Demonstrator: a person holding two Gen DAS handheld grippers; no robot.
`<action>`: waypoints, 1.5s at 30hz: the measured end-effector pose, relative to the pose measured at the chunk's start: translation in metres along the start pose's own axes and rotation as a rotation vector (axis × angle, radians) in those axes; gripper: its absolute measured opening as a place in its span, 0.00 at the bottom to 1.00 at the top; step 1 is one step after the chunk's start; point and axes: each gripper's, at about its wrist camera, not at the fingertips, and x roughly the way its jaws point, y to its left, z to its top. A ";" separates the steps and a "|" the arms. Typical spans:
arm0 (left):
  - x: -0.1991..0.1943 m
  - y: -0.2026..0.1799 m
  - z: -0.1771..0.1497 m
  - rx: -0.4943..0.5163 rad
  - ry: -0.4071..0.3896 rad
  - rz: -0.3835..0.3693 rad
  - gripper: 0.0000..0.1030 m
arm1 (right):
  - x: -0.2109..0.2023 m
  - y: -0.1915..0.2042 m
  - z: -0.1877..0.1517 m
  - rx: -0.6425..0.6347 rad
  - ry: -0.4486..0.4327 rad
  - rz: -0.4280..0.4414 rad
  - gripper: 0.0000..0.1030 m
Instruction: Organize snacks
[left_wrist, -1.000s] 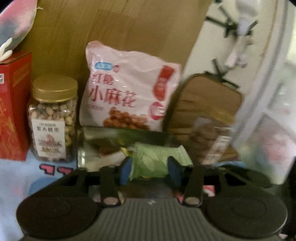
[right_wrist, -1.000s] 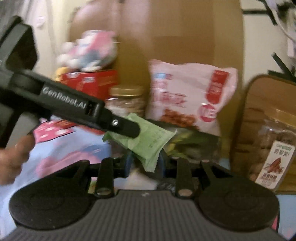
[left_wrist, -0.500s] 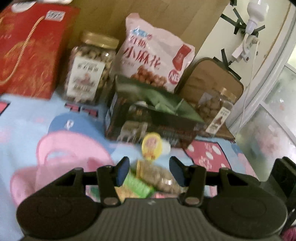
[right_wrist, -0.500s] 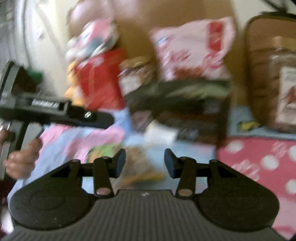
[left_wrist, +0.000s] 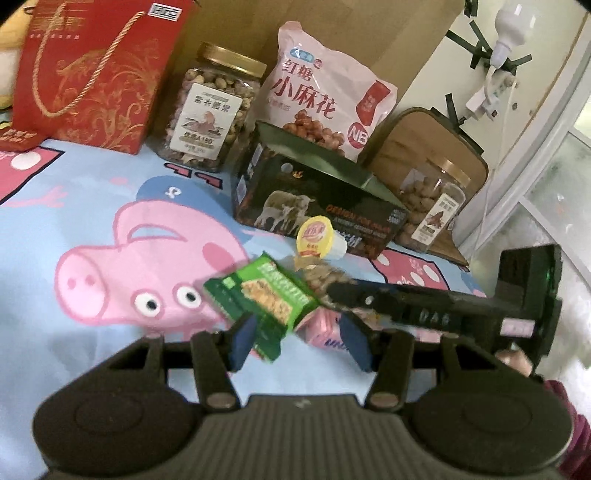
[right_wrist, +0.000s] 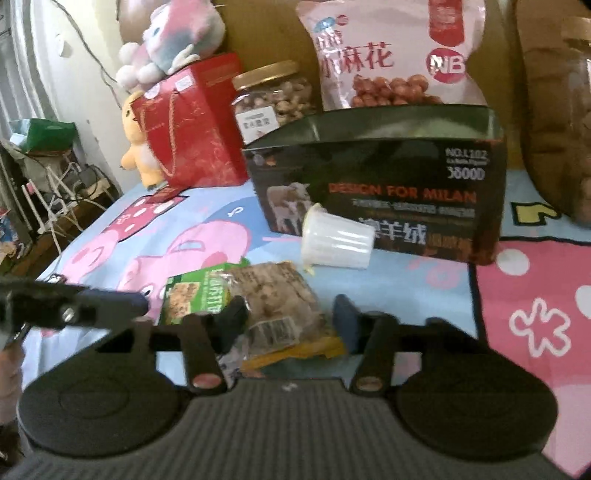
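Dim, soft indoor light with brighter daylight at one side, fisheye-bent edges, slight motion blur throughout.

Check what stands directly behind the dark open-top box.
Behind the dark box the pink snack bag leans upright, with a gold-lidded nut jar off to its left. The box hides the bag's bottom edge, and the box's contents cannot be seen.

Pink snack bag (right_wrist: 391, 51) cut off by top edge. Right-hand jar (right_wrist: 569, 122) cropped at frame edge, label unreadable. Clear nut packet (left_wrist: 325, 277) partly hidden behind right tool (left_wrist: 369, 295).
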 end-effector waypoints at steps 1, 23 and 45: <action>-0.002 0.001 -0.002 -0.003 -0.001 0.004 0.50 | -0.002 0.000 0.001 0.011 0.001 0.006 0.36; -0.045 0.023 -0.034 -0.050 -0.006 -0.001 0.50 | -0.079 0.081 -0.093 -0.410 -0.050 0.068 0.68; -0.014 -0.007 -0.048 -0.001 0.099 -0.079 0.57 | -0.060 0.093 -0.105 -0.295 -0.022 0.091 0.62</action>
